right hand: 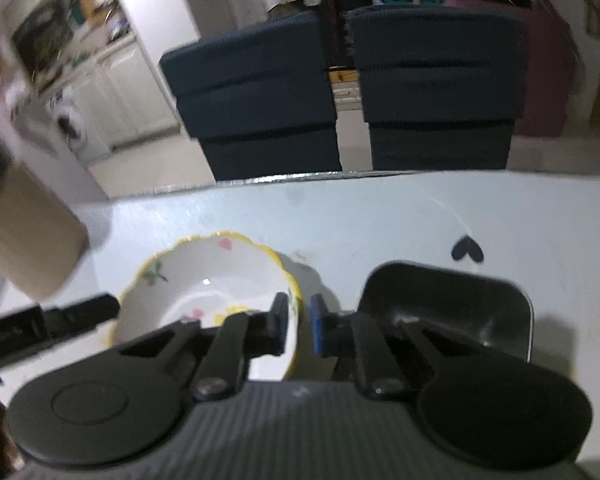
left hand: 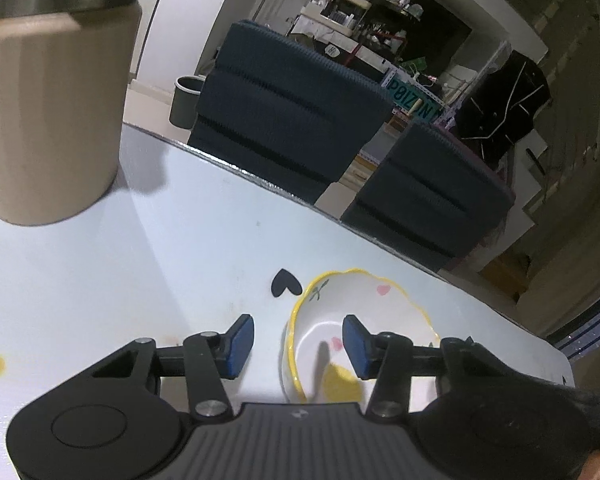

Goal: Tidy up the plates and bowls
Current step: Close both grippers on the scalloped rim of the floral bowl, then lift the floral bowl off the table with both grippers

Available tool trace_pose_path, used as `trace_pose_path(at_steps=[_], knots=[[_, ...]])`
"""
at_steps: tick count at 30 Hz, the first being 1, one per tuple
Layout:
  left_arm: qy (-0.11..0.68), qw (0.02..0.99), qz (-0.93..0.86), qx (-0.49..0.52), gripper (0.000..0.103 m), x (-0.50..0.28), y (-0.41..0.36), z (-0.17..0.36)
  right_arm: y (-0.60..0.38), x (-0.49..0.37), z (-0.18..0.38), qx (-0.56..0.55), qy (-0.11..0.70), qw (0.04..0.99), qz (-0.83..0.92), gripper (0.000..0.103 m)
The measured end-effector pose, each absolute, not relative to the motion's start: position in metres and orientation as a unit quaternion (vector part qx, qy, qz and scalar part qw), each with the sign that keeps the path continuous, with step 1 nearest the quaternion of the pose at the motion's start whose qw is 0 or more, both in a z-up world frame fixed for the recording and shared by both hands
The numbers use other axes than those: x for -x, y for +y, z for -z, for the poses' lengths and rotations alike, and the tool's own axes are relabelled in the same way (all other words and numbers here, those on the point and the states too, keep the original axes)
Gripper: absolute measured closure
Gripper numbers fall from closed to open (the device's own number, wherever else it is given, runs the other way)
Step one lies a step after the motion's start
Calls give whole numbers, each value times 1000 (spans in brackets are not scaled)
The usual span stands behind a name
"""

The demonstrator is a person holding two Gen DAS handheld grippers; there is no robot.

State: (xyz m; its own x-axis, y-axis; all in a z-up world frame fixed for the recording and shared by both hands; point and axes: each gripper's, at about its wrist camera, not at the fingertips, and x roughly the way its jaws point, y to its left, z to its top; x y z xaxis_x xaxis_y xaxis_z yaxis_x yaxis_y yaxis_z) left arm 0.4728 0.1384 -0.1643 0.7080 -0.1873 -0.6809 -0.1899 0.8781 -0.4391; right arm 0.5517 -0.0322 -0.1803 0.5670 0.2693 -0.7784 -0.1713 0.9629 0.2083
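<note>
The bowl [right hand: 208, 292] sits mid-table [right hand: 380, 216], nearer the far edge. The right gripper [right hand: 299, 322] has pinched its near-right rim (one pad inside, one outside). The left gripper [left hand: 298, 346], half open, straddles the opposite rim without touching.

My left wrist camera sits low and close over the bench [left hand: 100, 280], angled down along its jaws, facing the far edge and two dark chairs [left hand: 292, 108], with the horizon tilted. My right wrist camera looks steeply down from nearby, level, toward the same chairs [right hand: 256, 96]. Both views share the flowered bowl [left hand: 360, 308] [right hand: 204, 276], the tan canister [left hand: 48, 120] [right hand: 28, 236] at left and a black heart mark [left hand: 286, 283] [right hand: 467, 249].
</note>
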Motion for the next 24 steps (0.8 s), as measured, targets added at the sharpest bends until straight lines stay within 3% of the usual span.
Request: trace_pose_path(at_steps=[5, 7, 24], knots=[[392, 885, -3, 252, 70, -475, 147, 173, -23, -552, 185, -9, 455, 879, -141, 93], [399, 883, -4, 248, 85, -474, 151, 176, -24, -551, 184, -10, 456, 876, -155, 94], [416, 878, -18, 234, 94, -460, 188, 182, 18, -545, 189, -34, 468, 854, -224, 94]])
